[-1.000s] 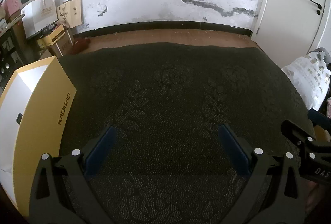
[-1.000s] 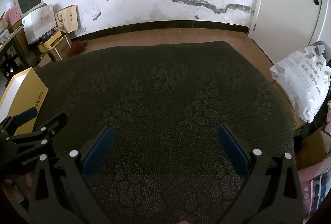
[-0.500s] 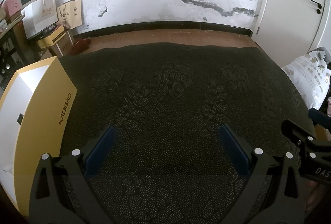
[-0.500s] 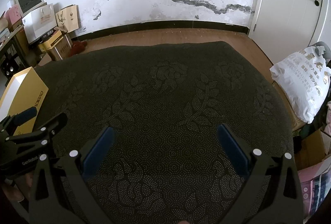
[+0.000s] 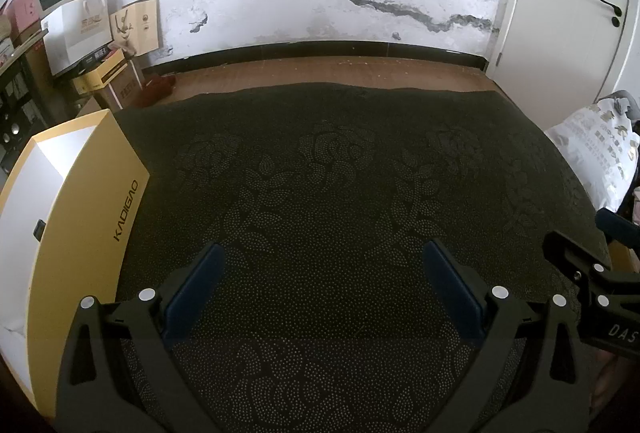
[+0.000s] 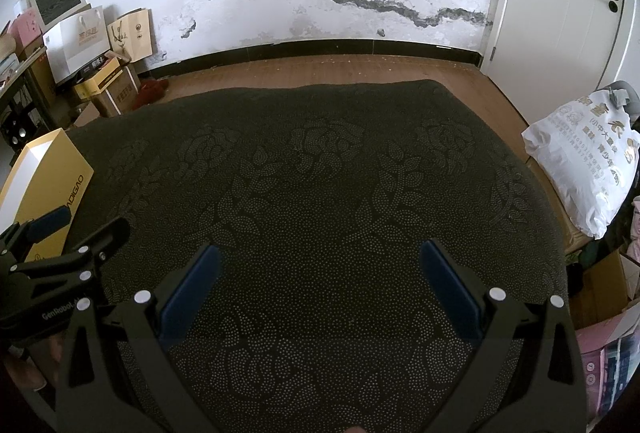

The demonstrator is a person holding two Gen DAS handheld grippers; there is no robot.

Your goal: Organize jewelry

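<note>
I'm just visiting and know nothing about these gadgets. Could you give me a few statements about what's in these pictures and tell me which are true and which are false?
1. Both grippers are open and hold nothing. True: the left gripper and the right gripper have their jaws wide apart.
2. A necklace lies on the dark patterned cloth. False: no jewelry shows anywhere on it.
3. A yellow and white box stands at the cloth's left edge. True.
4. The white door stands open. False: it is shut.
5. A white printed bag sits at the right. True.
</note>
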